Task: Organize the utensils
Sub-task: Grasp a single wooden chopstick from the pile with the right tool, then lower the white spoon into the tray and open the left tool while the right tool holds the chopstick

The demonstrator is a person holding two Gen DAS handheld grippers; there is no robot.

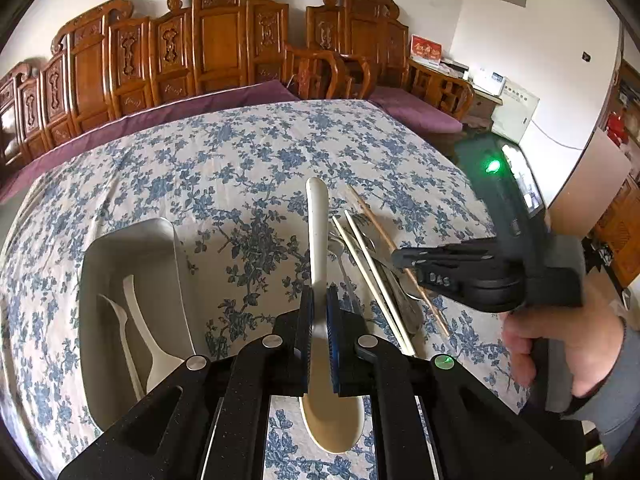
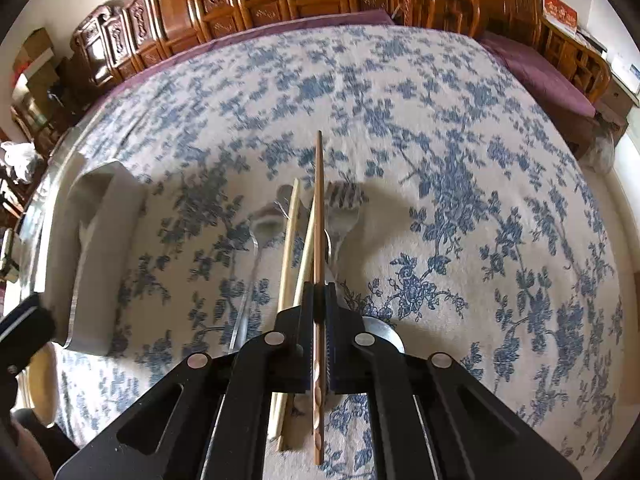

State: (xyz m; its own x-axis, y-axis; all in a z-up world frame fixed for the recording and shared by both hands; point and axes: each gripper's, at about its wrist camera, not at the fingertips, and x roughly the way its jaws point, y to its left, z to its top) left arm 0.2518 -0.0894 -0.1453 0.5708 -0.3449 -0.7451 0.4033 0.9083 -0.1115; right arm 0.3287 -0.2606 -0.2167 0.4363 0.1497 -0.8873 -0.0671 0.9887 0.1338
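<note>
Both clamp shut: left gripper on white spoon (bowl half hidden), right gripper on brown chopstick.

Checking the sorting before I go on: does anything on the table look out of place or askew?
Nothing is spilled or broken. The loose utensils are jumbled: pale chopsticks lie across a metal fork and spoon instead of in the tray. The right gripper holds only one brown chopstick; the left gripper holds a white spoon.
</note>
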